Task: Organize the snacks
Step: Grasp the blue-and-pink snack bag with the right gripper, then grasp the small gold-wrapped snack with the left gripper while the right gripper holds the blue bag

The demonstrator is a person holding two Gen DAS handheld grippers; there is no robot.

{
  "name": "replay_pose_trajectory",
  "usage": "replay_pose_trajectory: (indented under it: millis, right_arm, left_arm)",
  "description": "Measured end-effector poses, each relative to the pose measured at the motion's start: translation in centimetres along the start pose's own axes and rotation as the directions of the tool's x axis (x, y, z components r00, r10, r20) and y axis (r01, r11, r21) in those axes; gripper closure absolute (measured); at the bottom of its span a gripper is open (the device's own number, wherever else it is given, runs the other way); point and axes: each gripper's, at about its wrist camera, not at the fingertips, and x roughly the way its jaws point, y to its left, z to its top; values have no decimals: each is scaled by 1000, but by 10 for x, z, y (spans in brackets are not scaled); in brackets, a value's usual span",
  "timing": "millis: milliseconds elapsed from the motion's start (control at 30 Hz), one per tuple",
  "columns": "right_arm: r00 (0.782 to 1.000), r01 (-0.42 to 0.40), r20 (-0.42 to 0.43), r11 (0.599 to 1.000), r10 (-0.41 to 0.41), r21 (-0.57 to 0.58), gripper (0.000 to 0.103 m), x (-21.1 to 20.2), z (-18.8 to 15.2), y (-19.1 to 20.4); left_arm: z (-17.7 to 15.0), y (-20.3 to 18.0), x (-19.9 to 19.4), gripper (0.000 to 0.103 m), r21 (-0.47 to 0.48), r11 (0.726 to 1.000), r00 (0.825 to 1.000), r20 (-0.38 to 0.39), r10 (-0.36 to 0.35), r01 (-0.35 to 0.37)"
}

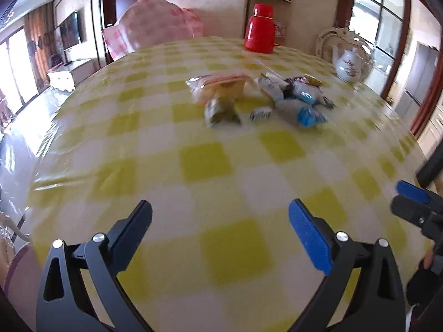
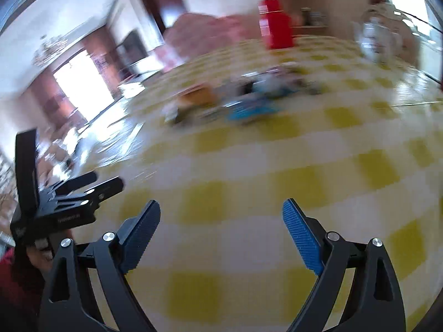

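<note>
Fingers of the left gripper (image 1: 220, 213) stood wide apart with nothing between them, above the near part of the table (image 1: 210, 163), which wore a yellow-and-white checked cloth. The right gripper (image 2: 221, 214) was spread just as wide and empty too, over the same cloth; its view was badly smeared by motion. Each gripper showed at the edge of the other's view: the right one at the left view's right edge, the left one at the right view's left edge.

Farther out, toward the middle of the table, the snacks (image 1: 260, 96) lay in a loose cluster, well apart from both grippers. On its left sat a clear bag (image 1: 217, 85) with yellowish contents, and a small green packet (image 1: 221, 110) lay just in front of it. A silver wrapper (image 1: 260, 114) was beside that, and blue-wrapped pieces (image 1: 308, 114) lay on the right, touching other wrappers behind them. In the right view the pile (image 2: 243, 102) was only a blur.

Beyond the snacks, a red flask (image 1: 260, 29) stood upright at the far edge, and a white teapot (image 1: 349, 65) stood to the right.
</note>
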Motion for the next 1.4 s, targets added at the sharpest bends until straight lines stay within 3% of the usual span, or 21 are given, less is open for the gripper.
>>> replay_pose_trajectory:
  millis: [100,233,400,667,800,833,1033,1200,1400]
  right_arm:
    - [999,48,-21,998,-48,29,16,25,21,-31]
    - [998,19,-64,998,-15,59,16,70,50,-43]
    - [998,-4,-68,999,0,-48,16,106,86,-22]
    - [987,-3,-160,989,-21,-147,16,180,134,-2]
    - [978,6,-202,979,-48,-205,19,196,138,9]
    - [980,35,-180,968,-81,-249,33,195,135,14]
    - [988,61,-118,947,-103,-314,49,162,105,12]
    - [988,98,-91,955,-128,-279,51,127,77,-5]
    - [989,96,-90,965,-122,-245,51,116,67,-12]
  left_arm:
    - [19,-14,31,4,-26,999,1000,4,24,-24]
    - [34,-14,62,4,-94,994,999,-16,50,-51]
    - [43,4,80,2,-202,979,999,-54,10,-21]
    - [44,3,82,2,-198,980,999,-50,3,-12]
    - [44,1,83,2,-187,982,998,-58,13,-24]
    - [44,1,83,2,-186,982,998,-58,14,-24]
    - [51,10,86,2,-218,976,999,-44,-3,-7]
    - [72,16,104,2,-228,972,997,-63,40,-54]
    - [102,17,132,2,-241,965,994,-75,86,-101]
